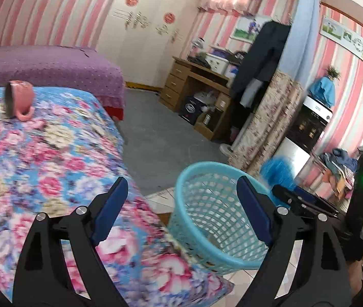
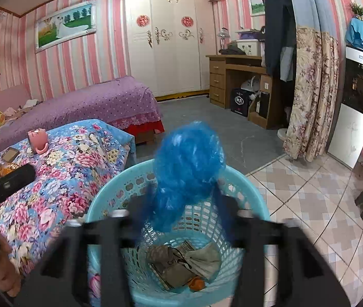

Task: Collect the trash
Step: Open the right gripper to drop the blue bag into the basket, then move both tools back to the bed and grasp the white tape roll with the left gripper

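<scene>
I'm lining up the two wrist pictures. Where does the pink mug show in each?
Left wrist view: pink mug at upper left, tipped over on the floral cover.
Right wrist view: pink mug at middle left, on the same cover.
Shared landmark: the turquoise basket beside the cover.

Floral-covered table (pink mug tipped over on it)

— Any writing you can read from there?

— None I can read. The white water dispenser carries a small blue label near its top, too blurred for me. The black box under the desk has a round emblem, also illegible.
</scene>
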Motion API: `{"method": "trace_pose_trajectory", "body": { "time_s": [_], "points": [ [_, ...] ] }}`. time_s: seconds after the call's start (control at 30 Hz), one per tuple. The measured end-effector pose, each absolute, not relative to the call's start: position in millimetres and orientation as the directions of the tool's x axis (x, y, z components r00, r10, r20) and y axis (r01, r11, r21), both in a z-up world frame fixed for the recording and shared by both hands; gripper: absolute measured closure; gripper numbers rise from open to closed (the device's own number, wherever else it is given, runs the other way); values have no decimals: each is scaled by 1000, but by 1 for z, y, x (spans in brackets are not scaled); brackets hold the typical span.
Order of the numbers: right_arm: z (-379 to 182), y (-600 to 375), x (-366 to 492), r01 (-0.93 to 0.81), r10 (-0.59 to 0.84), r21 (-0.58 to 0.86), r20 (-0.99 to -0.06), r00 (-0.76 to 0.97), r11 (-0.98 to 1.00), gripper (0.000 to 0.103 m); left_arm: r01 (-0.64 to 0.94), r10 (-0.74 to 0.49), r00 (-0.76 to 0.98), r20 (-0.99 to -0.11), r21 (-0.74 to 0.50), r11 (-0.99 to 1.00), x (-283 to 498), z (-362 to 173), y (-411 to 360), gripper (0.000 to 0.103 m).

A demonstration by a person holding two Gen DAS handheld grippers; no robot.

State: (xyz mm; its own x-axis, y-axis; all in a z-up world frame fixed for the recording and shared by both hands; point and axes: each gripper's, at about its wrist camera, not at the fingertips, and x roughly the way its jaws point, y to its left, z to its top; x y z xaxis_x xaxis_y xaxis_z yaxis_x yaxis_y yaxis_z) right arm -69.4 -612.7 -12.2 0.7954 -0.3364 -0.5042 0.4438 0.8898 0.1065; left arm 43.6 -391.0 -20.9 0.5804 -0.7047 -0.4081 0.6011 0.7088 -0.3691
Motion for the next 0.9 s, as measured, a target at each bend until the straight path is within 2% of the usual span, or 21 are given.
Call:
{"method": "trace_pose_trajectory", "body": {
  "time_s": [0.13, 0.23, 0.4, 0.5, 0.7, 0.9],
  "points": [
    [-12, -600, -62, 427, -319, 108, -507, 800, 898, 27, 532, -683, 630, -369, -435, 726, 46, 0, -333, 16],
    [-10, -586, -53, 411, -307, 100, -513, 802, 906, 27, 496, -646, 674, -358, -429, 755, 56, 19, -289, 11],
    [4, -560, -37, 387, -287, 103, -503, 815, 916, 25, 411, -498, 785, -369, -291, 864, 67, 42, -208, 10],
    [18, -526, -15, 339, -283, 38, -469, 837, 940, 25, 349, -406, 833, -375, -214, 912, 69, 46, -152, 10],
    [50, -439, 39, 175, -133, 69, -403, 905, 982, 24, 67, -73, 889, -452, -28, 997, 93, 22, -44, 9],
    [65, -346, 83, -4, 35, 79, -395, 918, 997, 23, 5, -56, 867, -496, -103, 995, 105, 3, 15, 9]
  ]
}}
